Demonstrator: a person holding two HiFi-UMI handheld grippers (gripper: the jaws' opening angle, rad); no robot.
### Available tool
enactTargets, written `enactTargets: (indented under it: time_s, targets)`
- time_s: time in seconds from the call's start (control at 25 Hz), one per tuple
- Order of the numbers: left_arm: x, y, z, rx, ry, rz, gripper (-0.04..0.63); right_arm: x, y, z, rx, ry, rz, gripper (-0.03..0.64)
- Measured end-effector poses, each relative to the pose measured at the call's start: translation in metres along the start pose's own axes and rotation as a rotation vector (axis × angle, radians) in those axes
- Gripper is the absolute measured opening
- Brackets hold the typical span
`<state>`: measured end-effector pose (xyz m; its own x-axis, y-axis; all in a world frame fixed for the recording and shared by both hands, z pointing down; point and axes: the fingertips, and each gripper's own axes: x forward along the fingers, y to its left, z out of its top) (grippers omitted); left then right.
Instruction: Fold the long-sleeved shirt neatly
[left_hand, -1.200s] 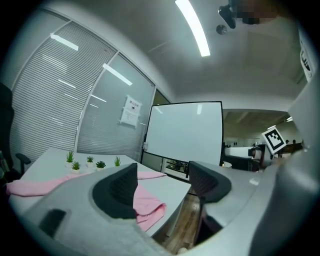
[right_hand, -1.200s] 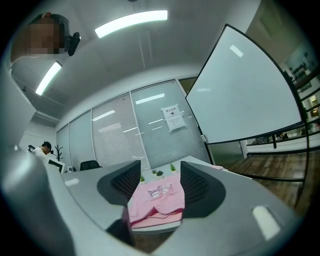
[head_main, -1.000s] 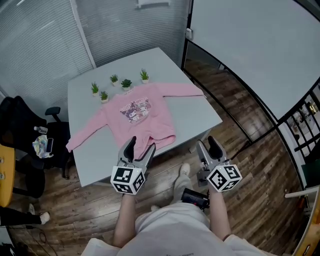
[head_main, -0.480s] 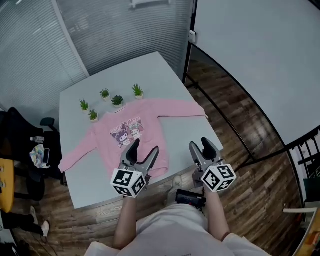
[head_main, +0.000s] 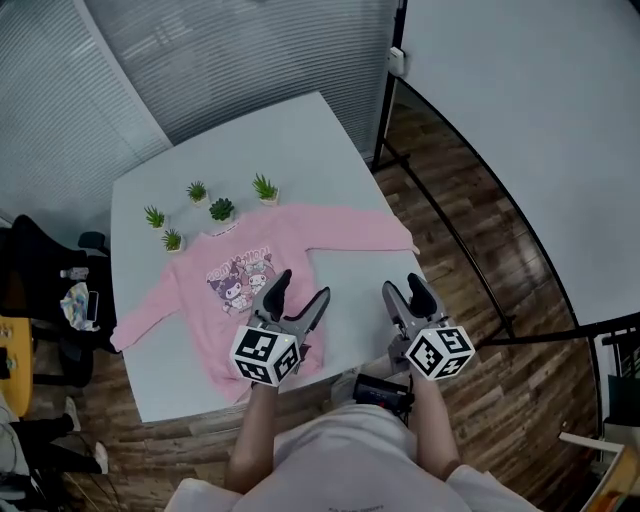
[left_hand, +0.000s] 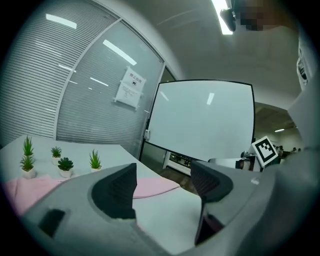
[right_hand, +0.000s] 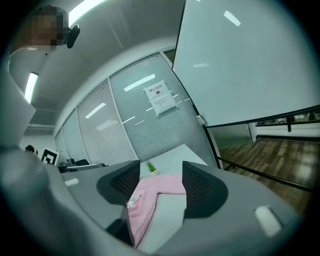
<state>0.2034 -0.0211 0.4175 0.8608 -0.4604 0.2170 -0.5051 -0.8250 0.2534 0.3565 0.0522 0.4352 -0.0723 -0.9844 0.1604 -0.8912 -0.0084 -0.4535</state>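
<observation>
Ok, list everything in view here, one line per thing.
Long-sleeved shirt with cartoon print: one, pink, spread flat on the table.
Small potted plants: five, green in white pots, on the table beyond the shirt's collar.
Square table: one, light grey, centre.
Office chair: one, black, left of the table.
Whiteboard: one, white with a black frame, right.
Wooden plank floor: brown, around the table.
Slatted blinds: grey, behind the table.
Left gripper: grey, fingers open and empty, over the shirt's lower part.
Right gripper: grey, fingers open and empty, by the table's near right corner.
</observation>
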Motion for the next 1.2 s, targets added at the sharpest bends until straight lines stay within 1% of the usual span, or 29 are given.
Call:
enactTargets:
  time_s: [0.24, 0.44, 0.68, 0.84, 1.0, 1.2]
  targets:
    - [0.046, 0.000, -0.018, -0.006, 0.081, -0.026, 0.342, 0.018, -0.044, -0.002, 0.018, 0.039, -0.022, 0.258]
    - [0.080, 0.001, -0.030, 0.013, 0.140, -0.034, 0.339, 0.029, -0.081, -0.006, 0.029, 0.080, -0.044, 0.258]
    - [0.121, 0.008, -0.056, 0.029, 0.246, -0.051, 0.339, 0.048, -0.124, -0.025, 0.020, 0.187, -0.073, 0.261]
    - [0.144, 0.015, -0.075, 0.001, 0.301, -0.065, 0.333, 0.057, -0.155, -0.036, 0.022, 0.242, -0.100, 0.259]
    - [0.166, 0.024, -0.093, 0.003, 0.360, -0.060, 0.333, 0.068, -0.182, -0.046, 0.006, 0.299, -0.117, 0.259]
    - [0.182, 0.033, -0.114, -0.021, 0.428, -0.057, 0.323, 0.082, -0.204, -0.064, -0.026, 0.383, -0.124, 0.256]
